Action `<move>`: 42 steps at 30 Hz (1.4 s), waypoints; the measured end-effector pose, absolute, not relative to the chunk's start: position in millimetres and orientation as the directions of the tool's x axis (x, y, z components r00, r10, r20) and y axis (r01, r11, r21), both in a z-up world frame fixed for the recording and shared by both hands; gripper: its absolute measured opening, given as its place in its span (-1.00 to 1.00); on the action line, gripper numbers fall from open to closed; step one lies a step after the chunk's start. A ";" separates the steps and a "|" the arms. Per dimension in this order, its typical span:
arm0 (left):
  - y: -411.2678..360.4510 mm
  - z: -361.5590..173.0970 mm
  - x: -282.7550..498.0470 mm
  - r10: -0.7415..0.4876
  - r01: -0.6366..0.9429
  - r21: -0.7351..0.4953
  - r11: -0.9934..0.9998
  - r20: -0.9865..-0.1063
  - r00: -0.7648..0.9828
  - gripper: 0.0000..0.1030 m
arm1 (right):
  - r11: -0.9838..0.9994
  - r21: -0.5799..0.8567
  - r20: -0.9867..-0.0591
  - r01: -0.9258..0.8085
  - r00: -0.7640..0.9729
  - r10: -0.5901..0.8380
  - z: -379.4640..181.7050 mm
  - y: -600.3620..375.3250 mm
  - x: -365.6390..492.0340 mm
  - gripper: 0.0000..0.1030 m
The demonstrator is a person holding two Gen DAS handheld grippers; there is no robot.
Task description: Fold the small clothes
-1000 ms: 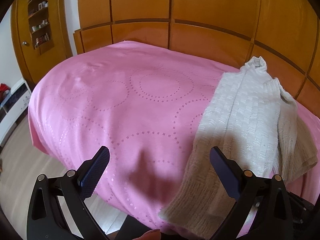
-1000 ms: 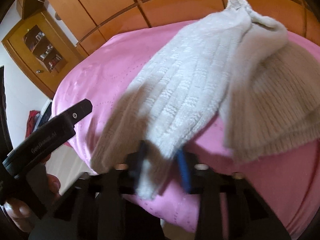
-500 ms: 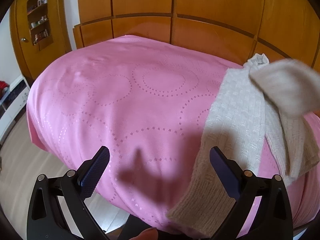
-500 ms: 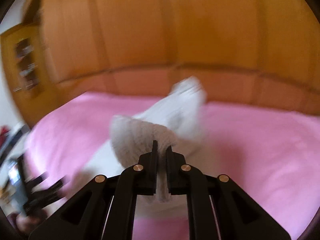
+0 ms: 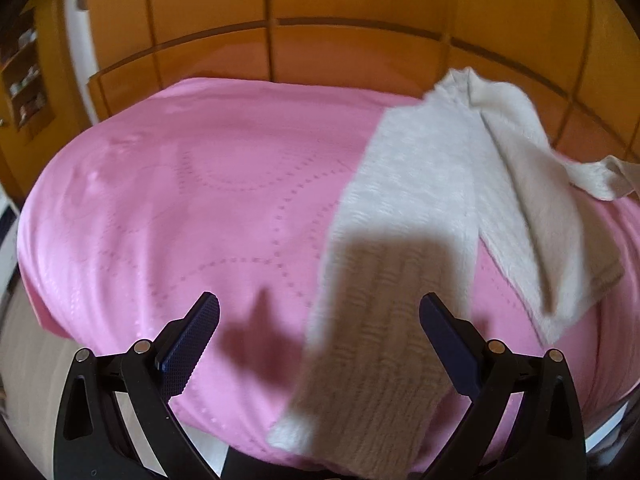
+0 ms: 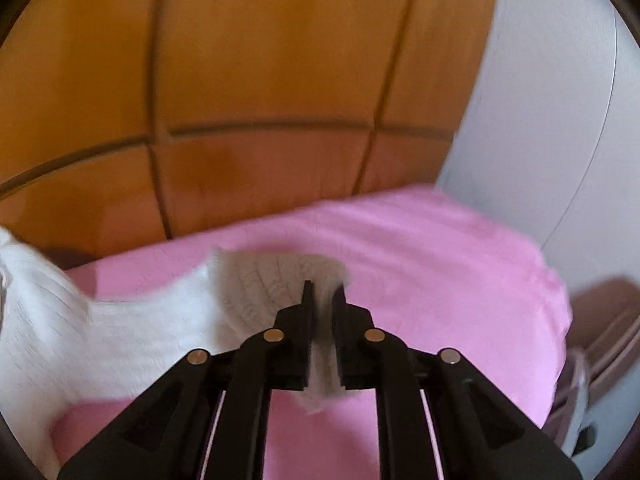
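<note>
A small white knitted sweater point(image 5: 416, 208) lies on the pink bedspread point(image 5: 200, 208), its hem hanging over the near edge. My left gripper point(image 5: 320, 316) is open and empty, low at the near edge, with the hem between its fingers but apart from them. My right gripper point(image 6: 323, 300) is shut on the sweater's sleeve cuff point(image 6: 276, 280) and holds it stretched out to the right above the bed. The sleeve point(image 5: 600, 176) runs off to the right in the left wrist view.
A wooden panelled headboard point(image 5: 360, 52) rises behind the bed. A white wall point(image 6: 540, 112) and some brownish cloth point(image 6: 600, 328) stand at the bed's right end. A wooden shelf unit point(image 5: 24, 76) is at the far left.
My right gripper has lifted the sleeve off the sweater body and swung it out to the right. The left gripper has stayed open and shifted a little to the right.
</note>
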State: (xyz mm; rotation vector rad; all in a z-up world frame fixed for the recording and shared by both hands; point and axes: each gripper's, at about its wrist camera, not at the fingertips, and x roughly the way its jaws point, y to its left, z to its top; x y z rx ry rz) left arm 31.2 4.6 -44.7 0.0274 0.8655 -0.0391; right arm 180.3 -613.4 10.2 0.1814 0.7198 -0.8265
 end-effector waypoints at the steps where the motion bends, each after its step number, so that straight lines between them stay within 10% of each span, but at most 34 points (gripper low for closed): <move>1: 0.1 -48.5 33.9 -0.030 0.065 0.014 0.998 -0.770 0.637 0.90 | 0.680 -0.101 -0.649 0.726 0.470 -0.598 6.5 -615.0 180.4 -0.66; 4: -10.4 -63.7 43.5 -0.036 0.104 0.033 0.994 -0.805 0.592 0.59 | 0.753 -0.029 -0.650 0.658 0.560 -0.514 0.9 -581.8 173.4 0.35; 7: -14.4 -70.1 47.4 -0.083 0.141 0.000 0.990 -0.805 0.588 0.21 | 0.861 0.049 -0.676 0.506 0.652 -0.344 -4.5 -533.6 165.3 0.34; 10: -8.4 -65.9 55.4 -0.162 0.166 -0.079 0.983 -0.800 0.577 -0.73 | 0.933 0.177 -0.691 0.314 0.715 -0.109 -11.2 -479.7 161.7 0.34; 16: 33.4 -46.0 91.3 -0.136 0.063 -0.124 0.990 -0.769 0.624 -0.80 | 0.872 0.489 -0.676 -0.017 0.625 0.391 -29.0 -361.5 165.4 0.32; 23: 135.9 27.6 174.1 0.051 -0.236 -0.191 0.953 -0.666 0.744 -0.73 | 0.818 0.575 -0.719 0.008 0.481 0.501 -65.2 -298.1 173.1 0.23; 28: 161.2 58.5 181.8 0.122 -0.340 -0.289 0.895 -0.575 0.809 0.56 | 0.785 0.618 -0.699 0.029 0.478 0.532 -63.3 -308.2 168.7 0.23; 35: 60.5 -15.2 161.4 -0.345 0.017 -0.442 0.897 -0.675 0.652 0.18 | 0.759 0.651 -0.676 0.019 0.469 0.568 -71.8 -309.2 170.6 0.17; 40: -12.0 -71.1 135.7 -0.581 0.117 -0.594 0.796 -0.695 0.423 -0.03 | 0.772 0.636 -0.679 -0.012 0.467 0.567 -81.0 -302.6 180.2 -0.78; 42: -30.4 -72.4 129.2 -0.570 0.147 -0.571 0.808 -0.693 0.441 -0.03 | 0.773 0.635 -0.676 -0.013 0.476 0.563 -77.7 -309.7 179.1 -0.87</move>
